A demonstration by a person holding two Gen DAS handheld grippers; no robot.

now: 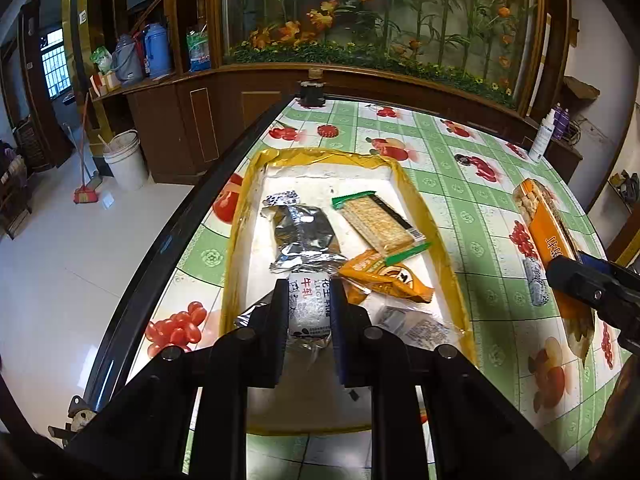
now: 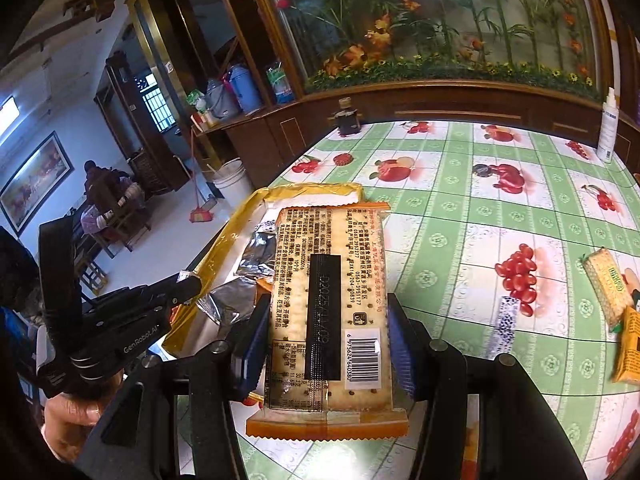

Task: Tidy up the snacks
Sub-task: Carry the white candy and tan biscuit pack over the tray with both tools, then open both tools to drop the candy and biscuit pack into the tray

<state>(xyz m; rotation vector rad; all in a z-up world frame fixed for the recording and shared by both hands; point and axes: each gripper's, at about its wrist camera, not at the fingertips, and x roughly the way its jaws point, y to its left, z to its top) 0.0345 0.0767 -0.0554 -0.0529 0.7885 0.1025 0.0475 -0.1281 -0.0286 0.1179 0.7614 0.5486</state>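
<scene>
Snacks are being gathered into the yellow tray (image 1: 404, 176). Left claw (image 1: 308, 312) is clamped narrow on a silver packet (image 1: 304, 240) over the tray; right claw (image 2: 328, 332) grips a cracker pack (image 2: 328, 280) heading there. Three packets lie inside at twelve o'clock; two wait on the desk (image 2: 460, 208) at three o'clock.

Bench cloth (image 1: 472, 184): green-and-white check, printed with red cherries, strawberries and apples. Tray (image 1: 432, 220): white inside, mustard-yellow rim; silver foil packet (image 1: 300, 236) with black-spotted white end, green-edged cracker pack (image 1: 376, 220), orange wrapper (image 1: 384, 276). Cracker pack (image 2: 328, 312) in black, blue-padded right claw (image 2: 326, 344): pale biscuit, orange ends, black stripe, white barcode.
</scene>
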